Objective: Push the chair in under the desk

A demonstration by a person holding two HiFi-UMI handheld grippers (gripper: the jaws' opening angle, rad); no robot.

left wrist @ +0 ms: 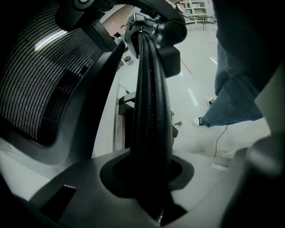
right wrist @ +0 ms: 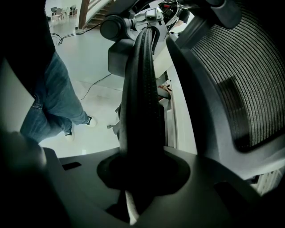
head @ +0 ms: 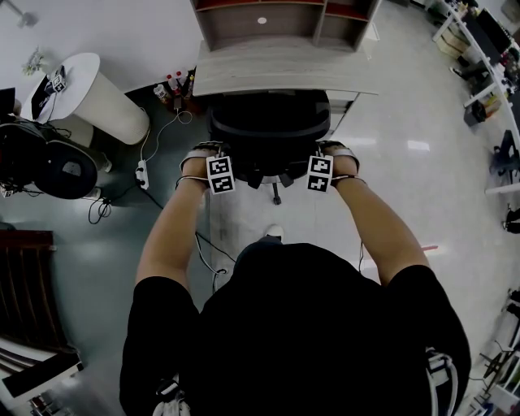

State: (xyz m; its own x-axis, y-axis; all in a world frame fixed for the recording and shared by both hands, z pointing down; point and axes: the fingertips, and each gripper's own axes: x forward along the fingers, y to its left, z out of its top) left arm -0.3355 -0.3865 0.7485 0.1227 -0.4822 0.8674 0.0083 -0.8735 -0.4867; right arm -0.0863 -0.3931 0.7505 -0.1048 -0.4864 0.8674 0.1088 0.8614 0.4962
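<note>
In the head view the black mesh office chair [head: 270,122] stands at the grey desk [head: 276,77], its seat partly beneath the desktop's front edge. My left gripper [head: 213,162] holds the chair's left armrest and my right gripper [head: 325,162] holds the right one. The left gripper view shows the black ribbed armrest pad [left wrist: 149,111] running up between the jaws of the left gripper [left wrist: 149,178], with the mesh backrest [left wrist: 40,80] beside it. The right gripper view has the other armrest pad [right wrist: 140,98] clamped in the right gripper [right wrist: 142,178], next to the backrest [right wrist: 240,75].
A shelf unit [head: 284,20] stands on the desk. A white round table [head: 89,97], another black chair [head: 49,162], a power strip [head: 142,173] with cables and some bottles [head: 175,85] lie to the left. My jeans-clad legs [left wrist: 236,89] stand behind the chair.
</note>
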